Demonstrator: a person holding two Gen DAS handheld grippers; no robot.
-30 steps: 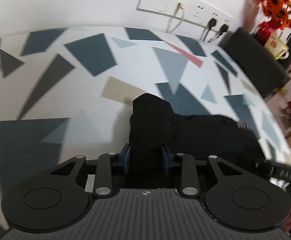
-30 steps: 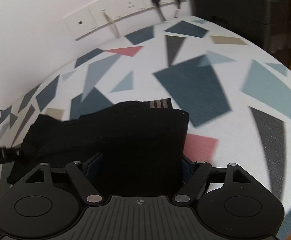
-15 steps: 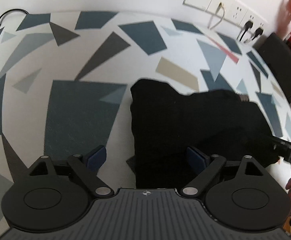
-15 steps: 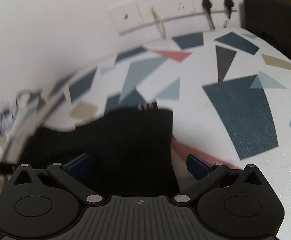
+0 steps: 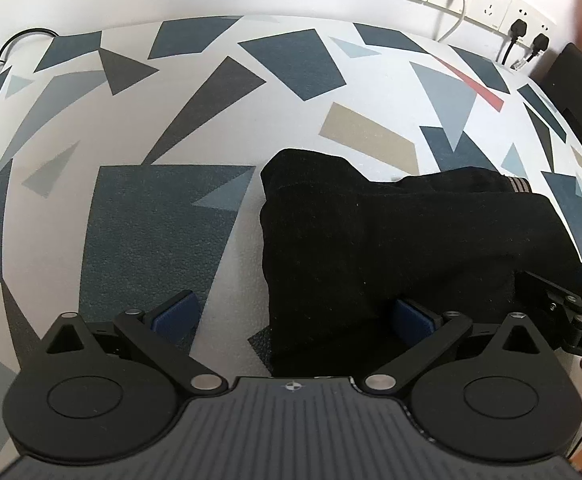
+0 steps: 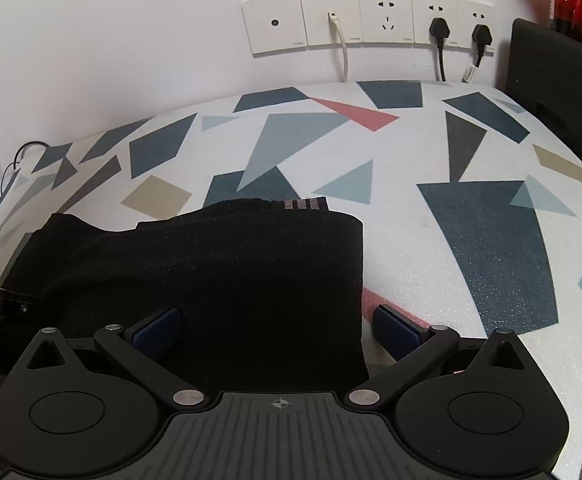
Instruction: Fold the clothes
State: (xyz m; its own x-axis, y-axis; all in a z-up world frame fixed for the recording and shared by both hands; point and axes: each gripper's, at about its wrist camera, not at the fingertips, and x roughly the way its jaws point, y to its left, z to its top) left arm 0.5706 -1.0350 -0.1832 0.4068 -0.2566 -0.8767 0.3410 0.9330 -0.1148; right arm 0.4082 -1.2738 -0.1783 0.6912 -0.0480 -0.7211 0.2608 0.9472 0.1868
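Both grippers released; black garment (image 5: 403,248) lies crosswise.

Each camera sits behind its own gripper, looking steeply down and close over the patterned table (image 5: 195,80) toward the wall. Both views share the black garment (image 5: 391,248), wall sockets (image 6: 371,20) and the opposite gripper's edge.
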